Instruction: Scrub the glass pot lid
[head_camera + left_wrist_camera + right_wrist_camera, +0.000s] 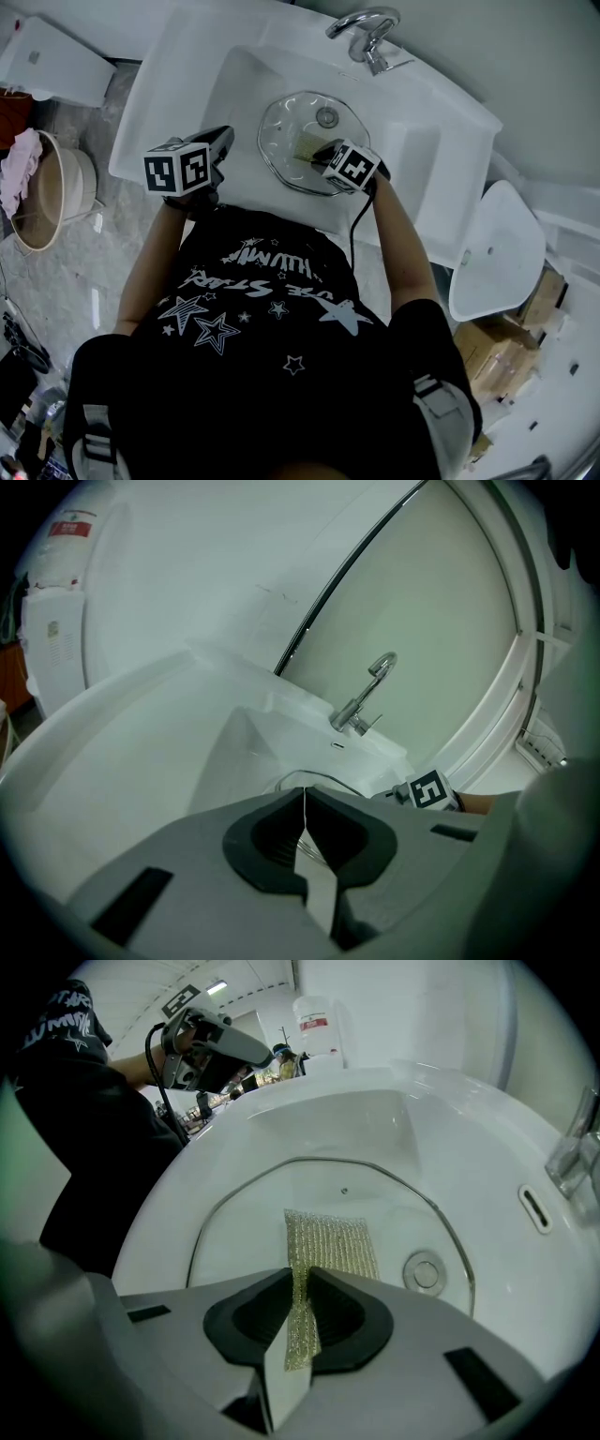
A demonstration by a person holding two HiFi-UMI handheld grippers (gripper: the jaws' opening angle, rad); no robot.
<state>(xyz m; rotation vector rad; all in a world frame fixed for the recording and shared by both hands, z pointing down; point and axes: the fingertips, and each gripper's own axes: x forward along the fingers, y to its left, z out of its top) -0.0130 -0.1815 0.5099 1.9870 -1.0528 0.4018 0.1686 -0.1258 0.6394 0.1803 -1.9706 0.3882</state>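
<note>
The glass pot lid [292, 127] lies in the white sink basin [239, 84], its knob [326, 117] near the faucet side. My right gripper [323, 152] is shut on a golden mesh scrub cloth [307, 147] that rests on the lid. In the right gripper view the cloth [335, 1241] runs from the shut right gripper [300, 1283] out over the lid [239, 1227]. My left gripper [228, 136] hovers over the basin's left side, shut with nothing in it. In the left gripper view, the left gripper [303, 799] points at the lid's rim [314, 777].
A chrome faucet [367, 33] stands at the sink's far side, with the drain [424, 1272] under the lid's edge. A tub with a pink cloth [42, 192] sits on the floor at left. A white fixture [497, 248] and cardboard boxes [497, 356] are at right.
</note>
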